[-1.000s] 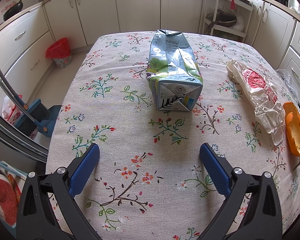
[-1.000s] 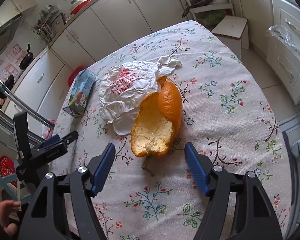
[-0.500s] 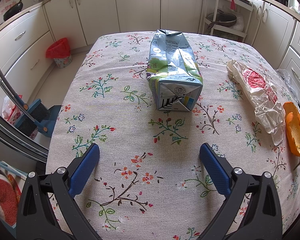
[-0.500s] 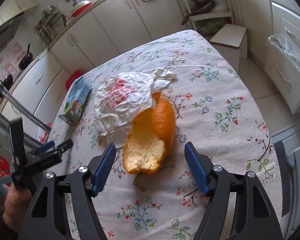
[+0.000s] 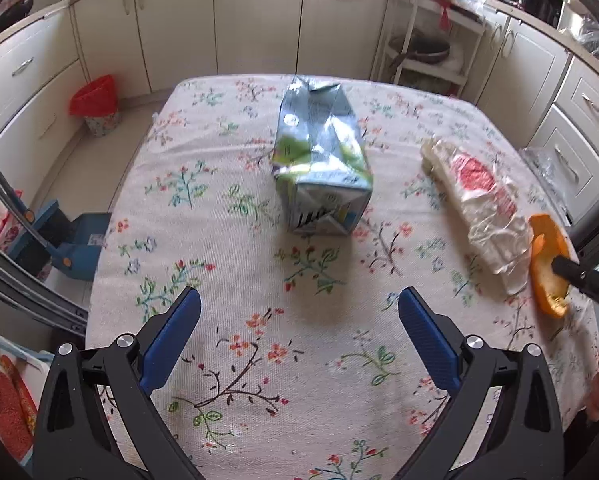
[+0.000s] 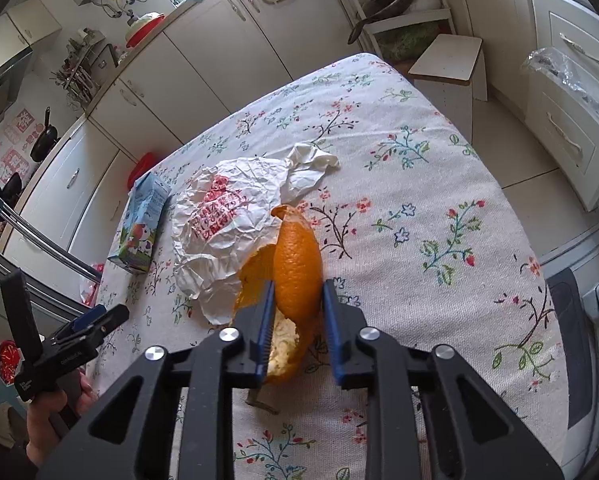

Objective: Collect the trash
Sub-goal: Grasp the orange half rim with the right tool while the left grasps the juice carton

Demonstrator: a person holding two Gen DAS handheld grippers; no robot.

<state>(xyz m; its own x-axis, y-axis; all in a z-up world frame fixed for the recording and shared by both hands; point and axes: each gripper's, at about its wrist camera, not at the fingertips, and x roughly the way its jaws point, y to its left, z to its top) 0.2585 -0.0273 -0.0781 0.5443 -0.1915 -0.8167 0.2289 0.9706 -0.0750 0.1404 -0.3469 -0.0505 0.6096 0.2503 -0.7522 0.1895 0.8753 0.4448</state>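
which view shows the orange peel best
The right wrist view: the orange peel sits centre frame, between the right gripper as its jaws close on it. The left wrist view catches the peel only at the right edge, partly hidden by a gripper finger.

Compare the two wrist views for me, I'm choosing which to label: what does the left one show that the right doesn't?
Left only: the bin in full, the dustpan, and the left gripper, open over bare cloth.
Right only: the right gripper closing on the peel, a stool, a twig.
Both: the carton, the bag, the peel, the table.
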